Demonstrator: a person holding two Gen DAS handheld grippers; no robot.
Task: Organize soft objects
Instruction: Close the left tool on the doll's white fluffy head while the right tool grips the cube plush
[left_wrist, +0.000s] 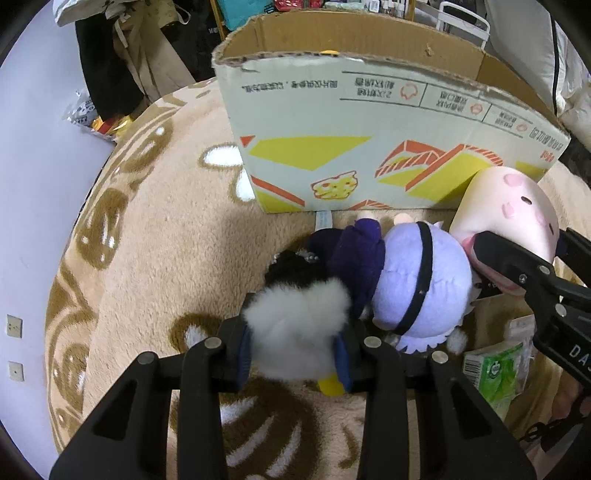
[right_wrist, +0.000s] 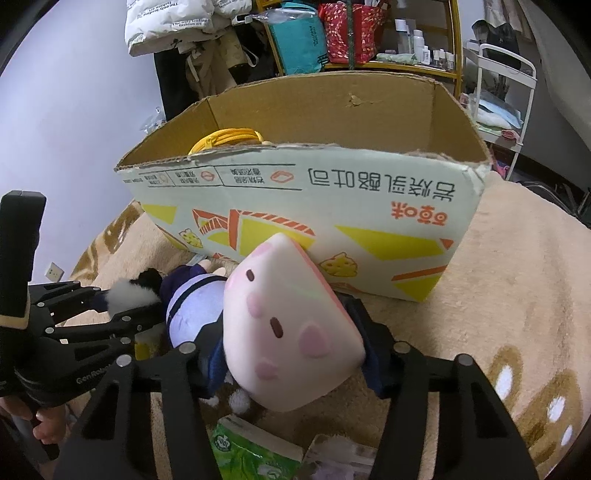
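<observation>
Left tongs (left_wrist: 293, 350) clenched on the white fluffy toy (left_wrist: 295, 325), right tongs (right_wrist: 291, 354) clenched on the pink plush (right_wrist: 291, 328), both toys near the box (right_wrist: 303, 192), presumably for lifting in.

Pink pig plush (right_wrist: 291, 325); lilac doll (left_wrist: 417, 280); possibly tan blanket (left_wrist: 155, 236).

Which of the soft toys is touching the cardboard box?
The pink pig-faced plush, held between the fingers of the right tool, leans against the box. The lilac-haired doll and the fluffy black-and-white toy lie apart from it.
</observation>
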